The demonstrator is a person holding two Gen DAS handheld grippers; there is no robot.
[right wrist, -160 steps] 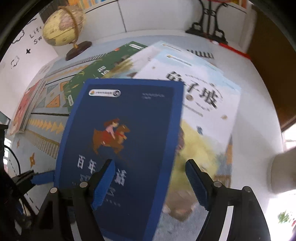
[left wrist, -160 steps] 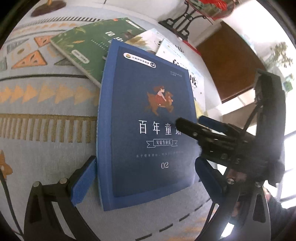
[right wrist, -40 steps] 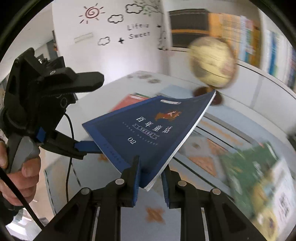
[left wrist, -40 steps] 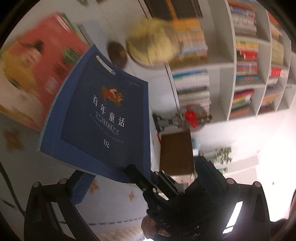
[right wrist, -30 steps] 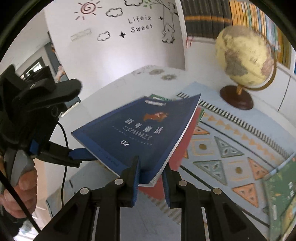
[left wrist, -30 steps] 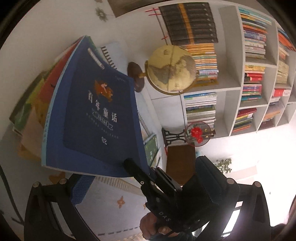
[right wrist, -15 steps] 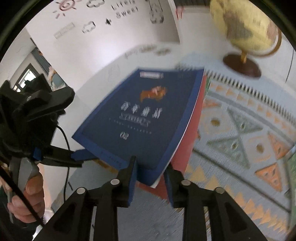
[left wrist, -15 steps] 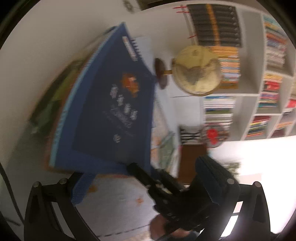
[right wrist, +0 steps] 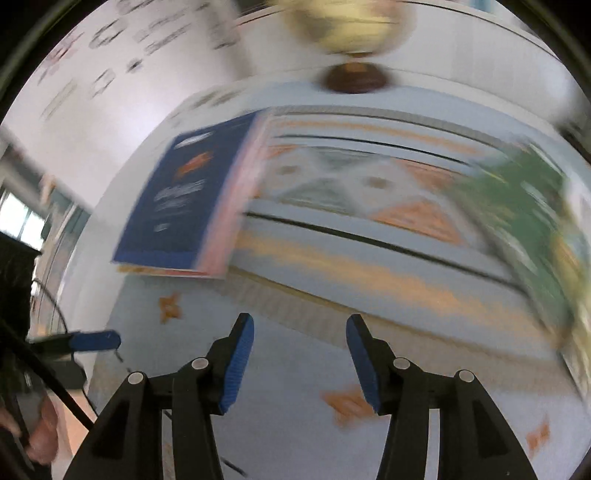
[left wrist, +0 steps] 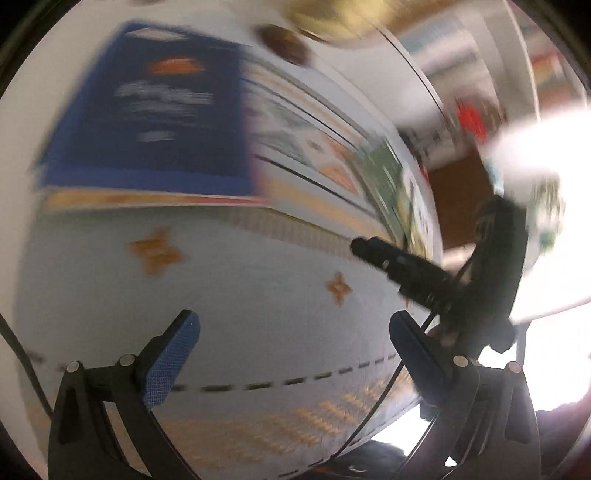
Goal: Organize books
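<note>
Blue book (right wrist: 177, 206): stacked ahead-left | right tool (right wrist: 299, 354): jaws just opening, empty | left tool (left wrist: 291, 354): spread, empty | green book (right wrist: 517, 206): ahead-right, unsorted

Pale blue patterned cloth (right wrist: 295, 406) covers the table: orange stars, triangles, black lines, all blurred. Globe (right wrist: 347, 26) on dark round base at the cloth's far edge. Left of the globe, white wall (right wrist: 122, 74) with black doodles and lettering. Right of the globe, shelves (left wrist: 546, 66), brown door (left wrist: 458, 199), glaring window light (left wrist: 546, 147).
</note>
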